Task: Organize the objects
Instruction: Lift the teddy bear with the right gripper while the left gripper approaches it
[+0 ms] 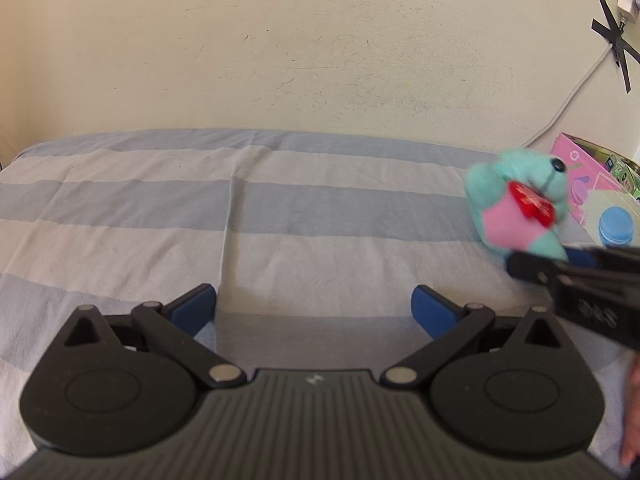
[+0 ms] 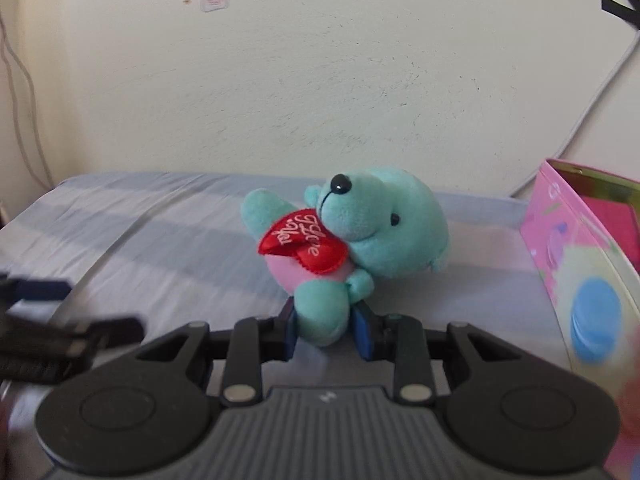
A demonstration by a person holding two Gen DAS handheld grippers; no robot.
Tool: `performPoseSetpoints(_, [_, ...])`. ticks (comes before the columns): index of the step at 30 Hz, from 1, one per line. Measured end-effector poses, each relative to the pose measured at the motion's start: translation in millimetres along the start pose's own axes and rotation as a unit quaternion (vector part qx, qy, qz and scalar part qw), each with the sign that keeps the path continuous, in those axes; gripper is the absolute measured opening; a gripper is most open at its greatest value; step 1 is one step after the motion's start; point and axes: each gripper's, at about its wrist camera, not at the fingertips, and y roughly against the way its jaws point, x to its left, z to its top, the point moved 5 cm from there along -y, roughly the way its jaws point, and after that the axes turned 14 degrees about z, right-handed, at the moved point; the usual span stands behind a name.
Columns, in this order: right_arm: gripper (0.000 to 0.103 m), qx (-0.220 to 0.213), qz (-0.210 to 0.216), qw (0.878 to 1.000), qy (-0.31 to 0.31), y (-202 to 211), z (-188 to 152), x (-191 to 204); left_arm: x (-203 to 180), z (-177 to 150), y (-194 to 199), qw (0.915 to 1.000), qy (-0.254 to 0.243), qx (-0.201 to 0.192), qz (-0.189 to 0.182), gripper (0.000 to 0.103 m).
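Progress looks early: the right gripper (image 2: 326,330) has its blue pads pinched on one leg of the small turquoise plush bear with a red satin heart (image 2: 344,236), lifted beside the pink cardboard box (image 2: 560,216), not yet inside, while the left gripper (image 1: 314,306) gapes empty over the striped bedsheet (image 1: 160,208).

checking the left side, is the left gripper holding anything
No, the left gripper stands open over the striped bedsheet with nothing between its blue pads.

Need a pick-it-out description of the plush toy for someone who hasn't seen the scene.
Start at the striped bedsheet below the cream wall, then look toward the pink box at its right edge. Just left of the box, the teal teddy bear is held by one leg in the right gripper. Only it is plush, hugging a red heart.
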Motion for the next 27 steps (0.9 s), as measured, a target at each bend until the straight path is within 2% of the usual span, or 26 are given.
performPoseSetpoints(2, [0.026,-0.004,0.008,1.000,0.003,28,-19,14,0,0,0,1.0000,0.000,0.000,0.000,0.103])
performPoseSetpoints(5, [0.026,0.000,0.011,1.000,0.011,43,-33,23,0,0,0,1.0000,0.000,0.000,-0.001,0.103])
performPoseSetpoints(12, [0.025,0.008,0.003,0.999,0.051,115,-90,50,-1,-2,2,0.9999,0.001,-0.002,-0.010,0.103])
performPoseSetpoints(17, [0.023,0.014,-0.025,0.999,0.033,167,-122,36,-10,-8,17,0.9994,-0.011,-0.020,-0.024,0.103])
performPoseSetpoints(20, [0.023,0.010,-0.070,0.997,0.006,212,-150,20,-29,-17,28,0.9989,-0.026,-0.014,-0.036,0.103])
performPoseSetpoints(23, [0.023,0.001,-0.086,0.996,-0.019,230,-160,11,-60,-26,53,0.9945,-0.040,-0.008,-0.096,0.103])
performPoseSetpoints(27, [0.025,-0.013,-0.125,0.991,-0.038,251,-176,-8,-109,-41,97,0.9806,-0.074,-0.018,-0.180,0.103])
